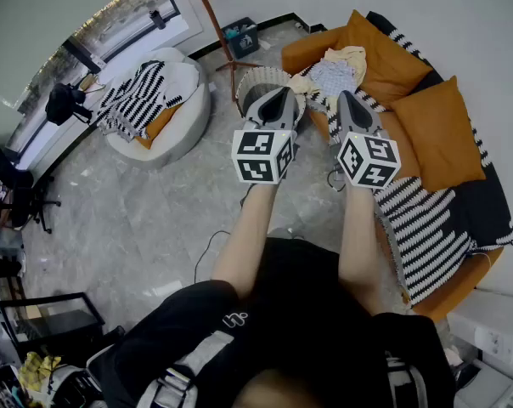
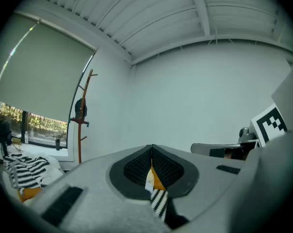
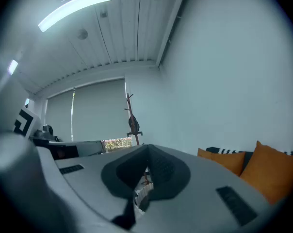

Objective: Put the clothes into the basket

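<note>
Both pairs of jaws are closed, pads meeting tip to tip with nothing pinched between them. The left gripper [image 2: 151, 152] shows only a sliver of orange and striped fabric far behind its slit, and the right gripper [image 3: 145, 159] is likewise empty. They are held level and side by side.

From the head view, the left gripper's tips sit over the near rim of the white woven basket [image 1: 252, 75] (its inside is mostly covered by the gripper). The basket stands on the grey floor [image 1: 138, 219] against the end of the orange sofa [image 1: 301, 51].

The clothes [image 1: 335, 73], a pale yellow piece and a checked one, lie heaped on the sofa seat just right of the basket, beyond the right gripper's tips. Orange cushions [image 1: 439, 130] and a black-and-white striped throw [image 1: 422, 223] cover the rest of the sofa.

Further left, a round white pouf [image 1: 184, 117] carries another striped cloth [image 1: 138, 96]. A wooden coat stand [image 1: 214, 15] rises behind the basket.
</note>
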Motion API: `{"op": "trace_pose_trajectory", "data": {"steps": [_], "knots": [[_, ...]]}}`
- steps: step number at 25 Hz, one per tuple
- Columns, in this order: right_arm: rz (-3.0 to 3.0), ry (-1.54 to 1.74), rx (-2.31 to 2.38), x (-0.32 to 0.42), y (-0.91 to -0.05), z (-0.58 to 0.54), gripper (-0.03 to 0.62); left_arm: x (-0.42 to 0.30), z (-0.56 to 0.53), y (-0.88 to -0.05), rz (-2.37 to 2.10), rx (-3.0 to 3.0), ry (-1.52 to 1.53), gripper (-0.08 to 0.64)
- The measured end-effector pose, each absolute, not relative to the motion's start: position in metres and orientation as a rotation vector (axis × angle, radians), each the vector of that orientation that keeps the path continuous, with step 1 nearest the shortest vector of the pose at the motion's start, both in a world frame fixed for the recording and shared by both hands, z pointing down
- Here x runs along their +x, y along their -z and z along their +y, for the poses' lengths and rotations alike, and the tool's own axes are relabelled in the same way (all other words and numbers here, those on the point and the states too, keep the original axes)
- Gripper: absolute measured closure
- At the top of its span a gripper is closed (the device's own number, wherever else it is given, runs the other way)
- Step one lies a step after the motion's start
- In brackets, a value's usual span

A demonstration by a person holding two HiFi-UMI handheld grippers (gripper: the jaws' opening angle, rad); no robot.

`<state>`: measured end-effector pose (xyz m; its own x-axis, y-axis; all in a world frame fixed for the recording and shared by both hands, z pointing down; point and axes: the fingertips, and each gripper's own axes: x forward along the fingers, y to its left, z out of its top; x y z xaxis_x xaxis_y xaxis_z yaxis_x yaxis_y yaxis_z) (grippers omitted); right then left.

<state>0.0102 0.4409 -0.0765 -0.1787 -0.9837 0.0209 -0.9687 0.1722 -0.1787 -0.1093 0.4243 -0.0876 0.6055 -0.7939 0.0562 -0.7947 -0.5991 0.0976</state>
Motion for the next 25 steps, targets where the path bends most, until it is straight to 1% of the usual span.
{"op": "trace_pose_trajectory", "data": {"steps": [8,16,21,25], "knots": [[2.307,0.216,-1.983,0.02,0.082,0.431,0.58,-0.103,0.417,0.096,-1.346,2.728,0.01,0.551],[2.333,0.247,-1.963,0.019,0.071,0.413,0.58,-0.111,0.401,0.081,-1.387,2.681,-0.012,0.551],[2.318,0.289,-1.996,0.025,0.057,0.389,0.58,-0.116,0.372,0.07,-1.381,2.659,-0.03,0.551],[2.281,0.294,-2.037,0.049,0.043,0.359,0.58,-0.11,0.333,0.052,-1.378,2.644,-0.034,0.551]]}}
